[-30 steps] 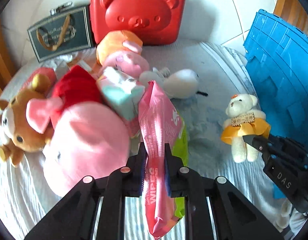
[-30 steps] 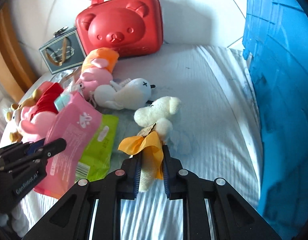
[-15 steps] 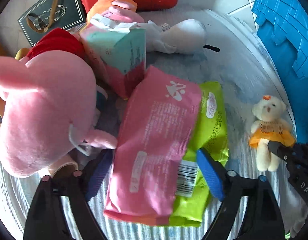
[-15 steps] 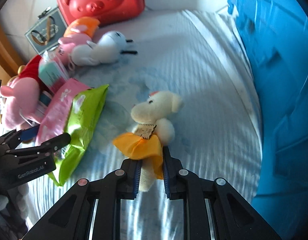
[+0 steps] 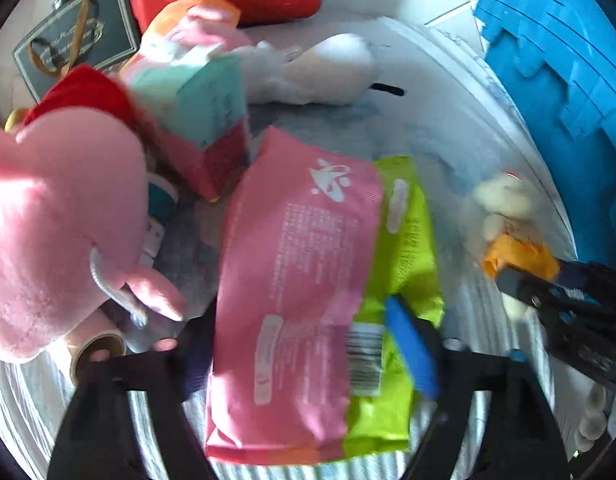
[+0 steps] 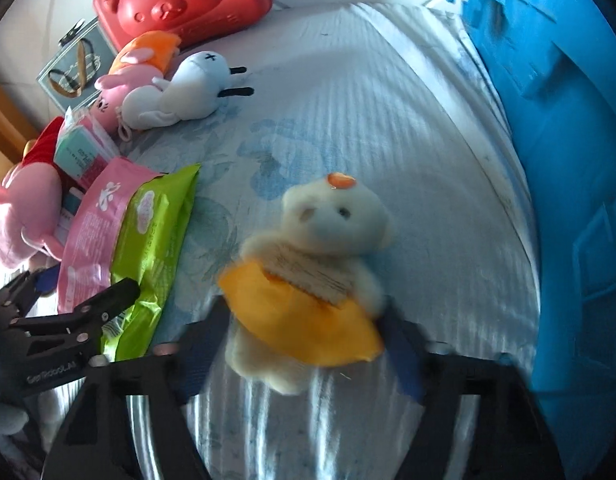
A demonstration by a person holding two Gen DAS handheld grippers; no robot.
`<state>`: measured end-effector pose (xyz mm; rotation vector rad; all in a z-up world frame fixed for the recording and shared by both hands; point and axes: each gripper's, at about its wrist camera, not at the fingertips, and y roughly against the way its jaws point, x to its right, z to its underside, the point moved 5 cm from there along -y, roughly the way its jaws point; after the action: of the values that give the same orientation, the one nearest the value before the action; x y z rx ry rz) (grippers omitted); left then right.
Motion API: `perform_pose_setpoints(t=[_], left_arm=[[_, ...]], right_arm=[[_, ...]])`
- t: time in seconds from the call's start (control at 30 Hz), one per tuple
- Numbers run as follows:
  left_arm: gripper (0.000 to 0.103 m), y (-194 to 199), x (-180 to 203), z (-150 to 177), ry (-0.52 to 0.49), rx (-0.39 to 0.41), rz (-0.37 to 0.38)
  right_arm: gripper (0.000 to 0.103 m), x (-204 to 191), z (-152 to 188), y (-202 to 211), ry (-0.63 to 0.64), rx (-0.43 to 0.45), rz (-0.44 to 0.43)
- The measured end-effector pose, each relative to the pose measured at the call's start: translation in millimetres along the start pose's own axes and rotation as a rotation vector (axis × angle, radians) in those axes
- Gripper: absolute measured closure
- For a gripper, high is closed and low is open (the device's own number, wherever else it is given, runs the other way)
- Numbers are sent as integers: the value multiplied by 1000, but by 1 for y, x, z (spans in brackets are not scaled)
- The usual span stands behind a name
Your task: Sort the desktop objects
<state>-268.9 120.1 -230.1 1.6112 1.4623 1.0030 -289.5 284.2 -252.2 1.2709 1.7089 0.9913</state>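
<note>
Right wrist view: the right gripper [image 6: 308, 344] is opening its fingers off the fluffy white bear [image 6: 327, 240], now lying on the ribbed cloth, while the left gripper [image 5: 304, 344], fingers closing but apart, is straddling the slick pink wipes pack [image 5: 296, 288], so next probably backing off.

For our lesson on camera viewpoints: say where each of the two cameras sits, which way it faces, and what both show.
Left wrist: on the left gripper, facing steeply down at the pink wipes pack lying on the green wipes pack; its closing jaws straddle them.
Right wrist: on the right gripper, looking down at the white teddy bear between its opening jaws.
Shared: both packs, the bear, the red bear-face case, the blue crate, each other's gripper.
</note>
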Motion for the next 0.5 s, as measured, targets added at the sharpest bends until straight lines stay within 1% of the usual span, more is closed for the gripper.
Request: perform_pose_setpoints(t=[0.03, 0.07, 0.13, 0.17, 0.2, 0.27, 0.33, 0.43, 0.5], left_arm=[[46, 5, 1, -1, -10, 15, -8], [52, 9, 2, -2, -14, 23, -7], [61, 16, -1, -5, -1, 25, 12], [63, 19, -2, -6, 5, 33, 20], [69, 26, -3, -7, 9, 48, 25], [86, 42, -7, -10, 11, 84, 21], [89, 59, -7, -14, 8, 121, 32], [92, 82, -6, -11, -2, 177, 20], [92, 89, 0, -13, 3, 201, 16]], right_arm=[[68, -3, -1, 2, 6, 8, -5], [68, -6, -2, 5, 13, 20, -14], [70, -12, -4, 14, 31, 52, -28], [71, -16, -6, 20, 44, 74, -31], [72, -20, -8, 27, 59, 95, -35], [72, -28, -11, 38, 78, 128, -36], [72, -35, -12, 49, 93, 157, -37], [72, -42, -13, 67, 118, 195, -33], [72, -48, -12, 81, 127, 224, -36]])
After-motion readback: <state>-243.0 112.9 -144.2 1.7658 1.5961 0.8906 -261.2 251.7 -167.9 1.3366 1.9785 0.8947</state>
